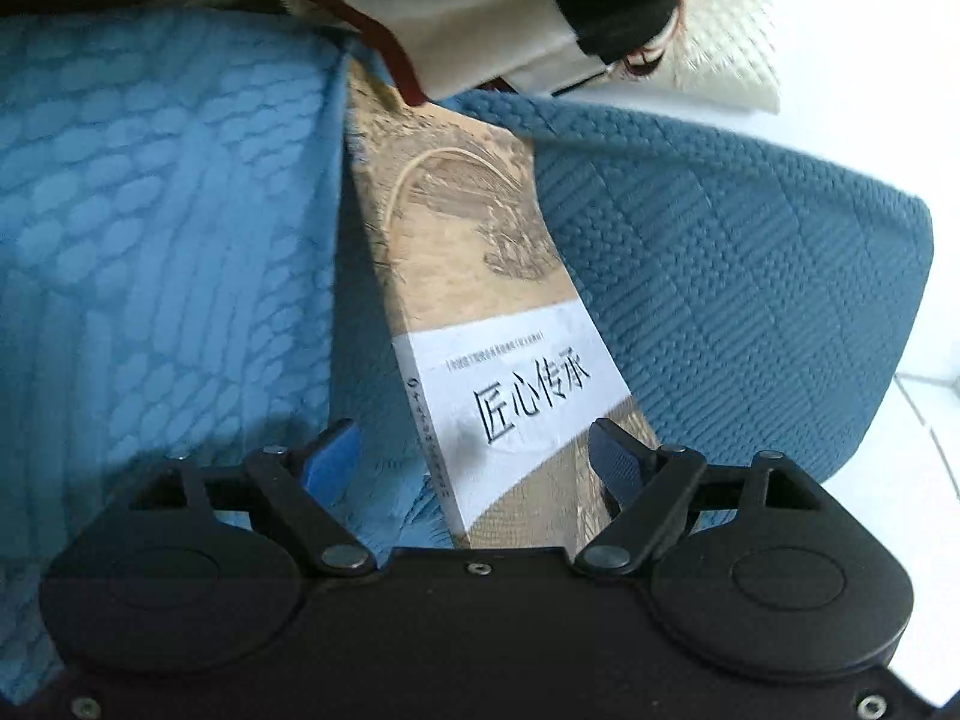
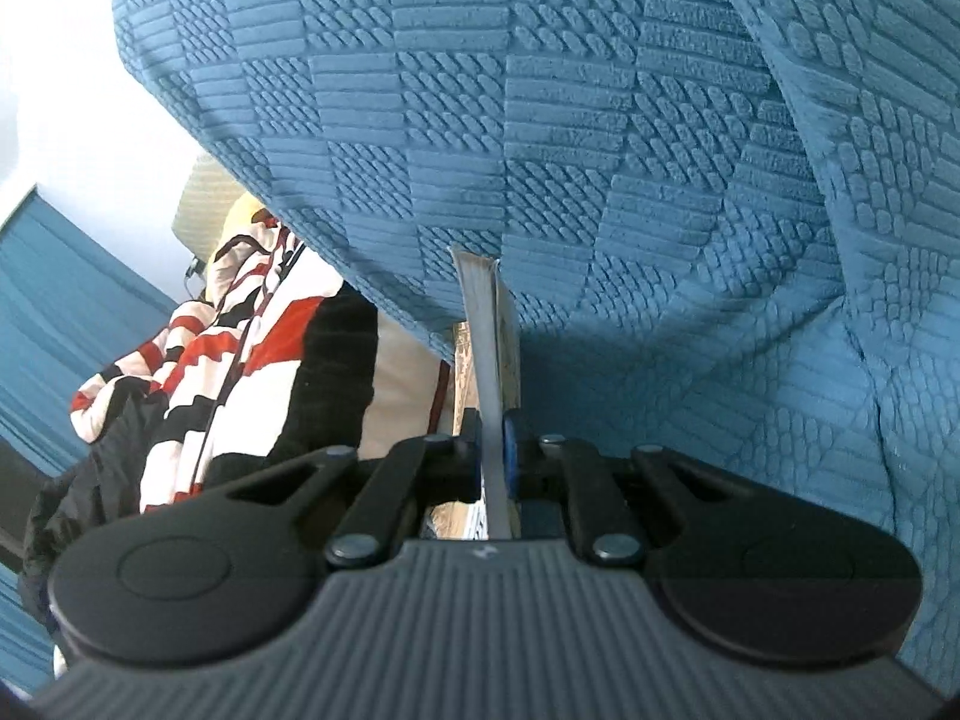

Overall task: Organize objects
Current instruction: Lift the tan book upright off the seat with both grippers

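A book (image 1: 480,276) with a tan painted cover and a white title band lies wedged in the gap between two blue textured sofa cushions. My left gripper (image 1: 477,450) is open, its blue pads on either side of the book's near end without touching it. In the right wrist view the book (image 2: 489,360) shows edge-on, its far end tucked under a blue cushion (image 2: 480,120). My right gripper (image 2: 492,450) is shut on the book's near edge.
A blue cushion (image 1: 720,276) rises right of the book, another (image 1: 156,240) on the left. A red, white and black striped garment (image 2: 228,360) lies left of the right gripper. A cream bag with a dark red strap (image 1: 396,54) lies beyond the book.
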A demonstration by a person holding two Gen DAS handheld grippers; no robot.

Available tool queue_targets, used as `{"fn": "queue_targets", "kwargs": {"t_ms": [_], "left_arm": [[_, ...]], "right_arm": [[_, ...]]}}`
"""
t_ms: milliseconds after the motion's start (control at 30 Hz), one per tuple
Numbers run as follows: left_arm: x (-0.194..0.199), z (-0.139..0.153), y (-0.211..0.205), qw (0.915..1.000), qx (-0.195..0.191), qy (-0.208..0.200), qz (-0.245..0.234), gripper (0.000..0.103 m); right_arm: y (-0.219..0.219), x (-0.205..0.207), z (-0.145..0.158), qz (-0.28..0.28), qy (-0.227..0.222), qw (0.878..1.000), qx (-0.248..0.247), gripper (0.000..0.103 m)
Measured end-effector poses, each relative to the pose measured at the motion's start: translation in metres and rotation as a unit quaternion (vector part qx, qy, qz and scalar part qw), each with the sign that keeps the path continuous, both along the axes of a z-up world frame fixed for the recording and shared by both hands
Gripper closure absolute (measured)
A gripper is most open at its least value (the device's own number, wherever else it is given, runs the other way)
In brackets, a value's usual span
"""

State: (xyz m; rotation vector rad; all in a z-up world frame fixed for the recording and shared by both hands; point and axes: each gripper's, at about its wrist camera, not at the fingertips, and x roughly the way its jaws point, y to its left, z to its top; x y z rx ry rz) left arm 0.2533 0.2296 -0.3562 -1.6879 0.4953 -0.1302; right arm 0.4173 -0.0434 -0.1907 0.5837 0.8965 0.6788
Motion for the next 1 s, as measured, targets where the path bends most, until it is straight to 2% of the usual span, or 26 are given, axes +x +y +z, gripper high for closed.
{"fn": "queue_targets", "kwargs": {"t_ms": [200, 433, 500, 567, 633, 733, 833, 933, 967, 1000], "left_arm": [[0.001, -0.009, 0.002, 0.9997, -0.024, -0.007, -0.006, 0.022], [0.01, -0.014, -0.006, 0.9989, -0.043, -0.007, -0.016, 0.034], [0.013, -0.014, -0.007, 0.9989, -0.04, -0.013, -0.02, 0.041], [0.019, -0.014, -0.008, 0.9992, -0.03, -0.011, -0.024, 0.058], [0.024, -0.016, -0.01, 0.9992, -0.025, -0.004, -0.03, 0.063], [0.029, -0.016, -0.014, 0.9985, -0.03, -0.005, -0.045, 0.081], [0.028, -0.007, -0.008, 0.9989, -0.006, -0.007, -0.047, 0.092], [0.031, 0.004, -0.004, 0.9982, 0.025, -0.01, -0.054, 0.093], [0.032, 0.007, -0.004, 0.9978, 0.032, -0.008, -0.057, 0.093], [0.033, 0.009, -0.004, 0.9973, 0.042, -0.002, -0.06, 0.093]], "right_arm": [[-0.009, -0.004, 0.0, -0.018, 0.016, 1.0, 0.015, 0.092], [-0.008, -0.013, -0.006, -0.017, 0.028, 0.999, 0.022, 0.092], [-0.007, -0.014, -0.009, -0.017, 0.034, 0.999, 0.027, 0.092], [-0.006, -0.017, -0.012, -0.018, 0.039, 0.999, 0.031, 0.092], [-0.005, -0.02, -0.02, -0.016, 0.052, 0.998, 0.037, 0.092], [-0.004, -0.021, -0.032, -0.015, 0.064, 0.997, 0.034, 0.092], [-0.005, -0.018, -0.044, -0.023, 0.077, 0.996, 0.03, 0.088], [-0.006, -0.012, -0.058, -0.022, 0.096, 0.994, 0.045, 0.083], [-0.006, -0.009, -0.062, -0.019, 0.101, 0.994, 0.049, 0.077], [-0.005, -0.007, -0.067, -0.017, 0.107, 0.993, 0.055, 0.063]]}}
